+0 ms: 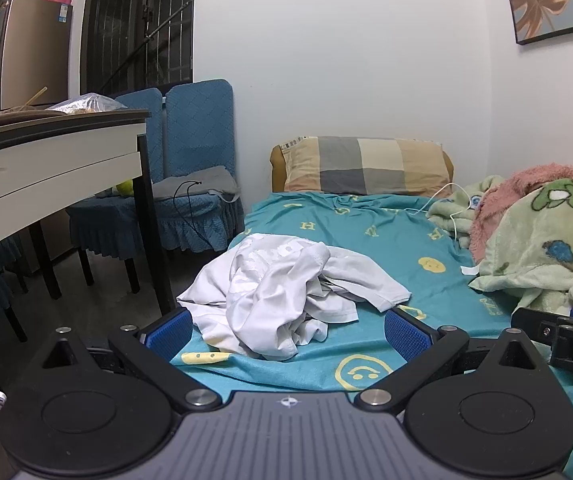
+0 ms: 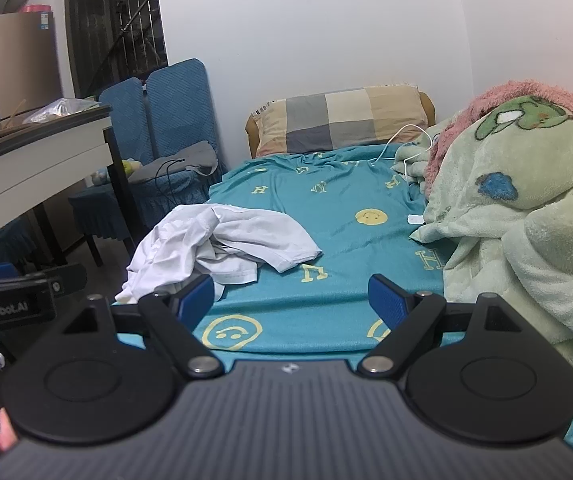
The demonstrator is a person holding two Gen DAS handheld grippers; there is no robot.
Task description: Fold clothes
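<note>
We hold the left gripper (image 1: pixel 286 328) and the right gripper (image 2: pixel 290 300) low over the foot of the bed (image 1: pixel 398 236), both with jaws spread wide and empty, likely so we can reach into the heap. The white shirt (image 1: pixel 282 288) lies crumpled on the bed's left edge, well short of the pillow (image 1: pixel 366 166) and apart from the green blanket (image 2: pixel 526 200). Its bulk runs roughly across the bed, one sleeve pointing toward the blanket; collar and hem we cannot make out.
</note>
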